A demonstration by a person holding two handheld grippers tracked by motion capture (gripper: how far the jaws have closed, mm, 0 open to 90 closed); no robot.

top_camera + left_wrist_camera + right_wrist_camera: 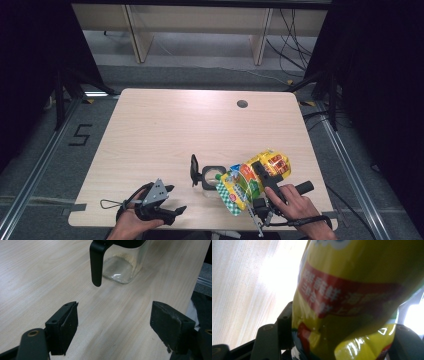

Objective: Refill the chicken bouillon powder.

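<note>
Near the table's front edge, the right gripper (258,176) clamps the bag (252,180), tilted mouth-down over the jar (211,177) to pour; the left gripper (113,325) waits released beside it.

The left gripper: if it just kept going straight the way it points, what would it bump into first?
Most likely the clear glass jar, probably its hanging black handle first. In its own view, the left gripper stands open over bare table, with the jar straight ahead. How far off is hard to judge.
</note>
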